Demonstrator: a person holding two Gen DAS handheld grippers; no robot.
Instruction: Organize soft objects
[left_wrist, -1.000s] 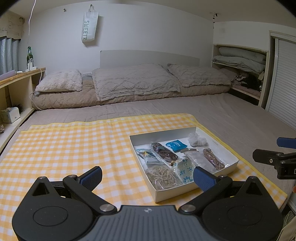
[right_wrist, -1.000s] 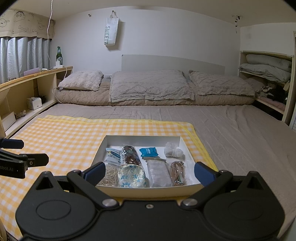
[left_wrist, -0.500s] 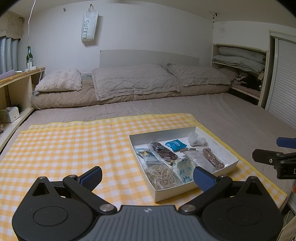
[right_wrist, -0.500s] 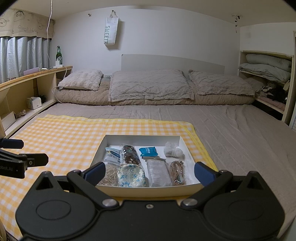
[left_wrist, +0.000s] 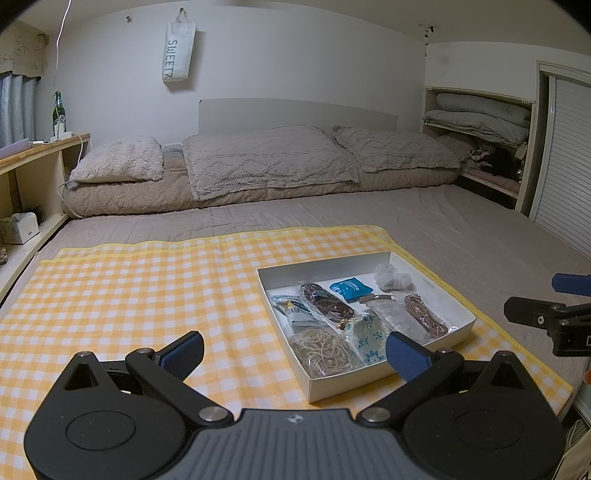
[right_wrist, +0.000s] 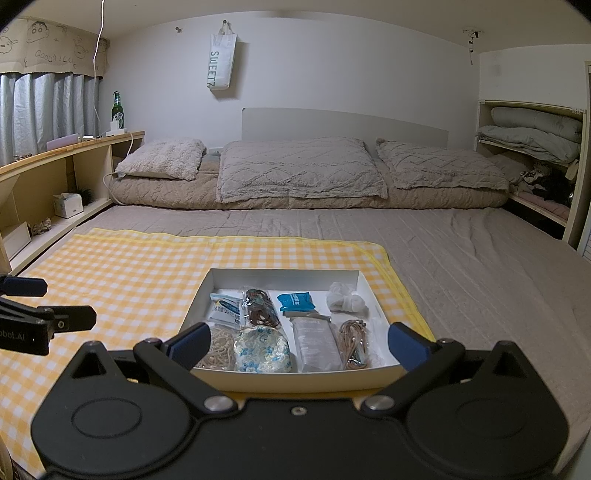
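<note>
White cardboard forms the shallow box (right_wrist: 284, 380) that is taken here as the landmark; it rests on a yellow checked cloth (left_wrist: 129, 295) spread over a bed. All the small soft things that can be seen lie inside the box: a white cloth ball (right_wrist: 346, 301) at its far right corner, a blue packet (right_wrist: 295, 301) beside that, a dark bagged bundle (right_wrist: 260, 314) toward the far left, a flowered pouch (right_wrist: 262, 354) against the near wall, a grey sachet (right_wrist: 317, 345) to the pouch's right, a coil of brown cord (right_wrist: 354, 343) at the near right, and a heap of rubber bands (left_wrist: 321, 350) in the near left corner.

The left gripper (left_wrist: 293, 350) is held wide apart with nothing between its fingers, level with the near wall of the box and a little to its left. The right gripper (right_wrist: 297, 341) is likewise spread wide and empty, poised over the near wall.

Two readings are fitted by this scene: the contents may be waiting to be sorted out onto the cloth, or they may have been gathered in and the job may be at its close. No particular move can therefore be advised. Should anything be lifted, a single item would best be pinched at its middle, with the fingers kept off its neighbours, since the bags overlap and the loose bands could be dragged along.
</note>
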